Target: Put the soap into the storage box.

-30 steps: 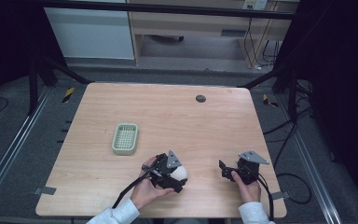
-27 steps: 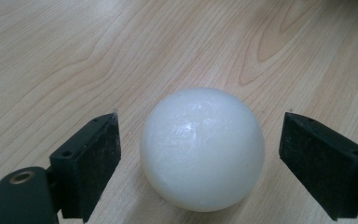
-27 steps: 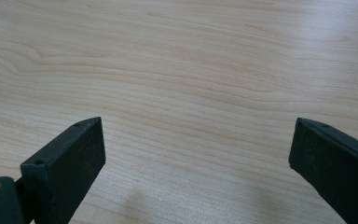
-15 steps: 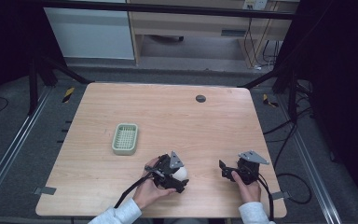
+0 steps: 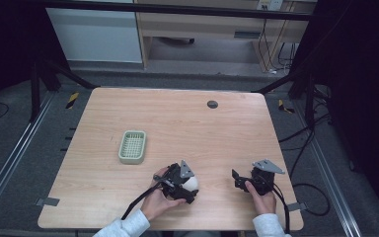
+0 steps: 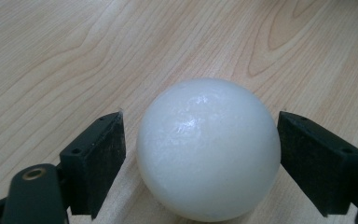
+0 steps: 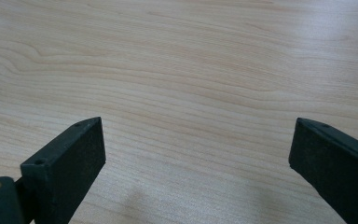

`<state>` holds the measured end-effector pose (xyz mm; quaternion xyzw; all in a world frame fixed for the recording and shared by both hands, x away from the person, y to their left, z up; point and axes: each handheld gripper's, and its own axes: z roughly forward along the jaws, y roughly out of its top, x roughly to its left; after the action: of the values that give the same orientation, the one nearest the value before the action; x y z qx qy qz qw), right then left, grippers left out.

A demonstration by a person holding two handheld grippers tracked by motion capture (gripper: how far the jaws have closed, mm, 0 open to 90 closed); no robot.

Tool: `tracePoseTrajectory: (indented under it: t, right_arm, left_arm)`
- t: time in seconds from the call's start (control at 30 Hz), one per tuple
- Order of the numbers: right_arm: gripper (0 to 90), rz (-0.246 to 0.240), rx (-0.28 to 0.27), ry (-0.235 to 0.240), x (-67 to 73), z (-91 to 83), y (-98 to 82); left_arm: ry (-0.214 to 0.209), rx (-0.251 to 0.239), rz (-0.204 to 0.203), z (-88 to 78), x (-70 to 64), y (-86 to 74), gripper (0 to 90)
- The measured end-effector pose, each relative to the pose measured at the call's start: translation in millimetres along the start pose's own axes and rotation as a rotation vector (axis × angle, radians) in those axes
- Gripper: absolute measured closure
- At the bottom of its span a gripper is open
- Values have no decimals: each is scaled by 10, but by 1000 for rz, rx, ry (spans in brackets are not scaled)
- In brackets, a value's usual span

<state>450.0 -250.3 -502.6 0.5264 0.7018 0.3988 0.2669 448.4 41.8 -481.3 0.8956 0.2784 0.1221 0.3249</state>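
We are bracketing the white ball [image 6: 208,149] with the left gripper [image 6: 200,161], and it is resting on the wooden table [image 5: 187,123] near the front edge, slightly left of centre. In the left gripper view the jaws are standing apart: a narrow strip of table is showing between the left jaw and the ball, while the right jaw is sitting at the ball's side, so close that we cannot tell whether it is touching. We judge this to be a straddling position ahead of a grasp; a round object rolls easily, so placing a jaw on each side at its widest part is keeping the closing force centred.

We are holding the right gripper [image 7: 198,168] wide open and empty over bare wood, well apart from the ball, most likely parked clear of the working hand.

The green slotted basket [image 5: 132,146] is lying to the left and farther back, a probable destination for the ball.

Count: one ball, one basket, two grippers, one small dark round fitting [image 5: 212,104] near the table's far edge.
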Motion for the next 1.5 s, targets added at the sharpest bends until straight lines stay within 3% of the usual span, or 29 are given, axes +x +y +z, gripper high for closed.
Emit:
tracePoseTrajectory:
  t: [1.5]
  right_arm:
    - [40, 3, 7, 0, 1, 0, -1]
  left_arm:
    - [-2, 34, 13, 34, -18, 4, 226]
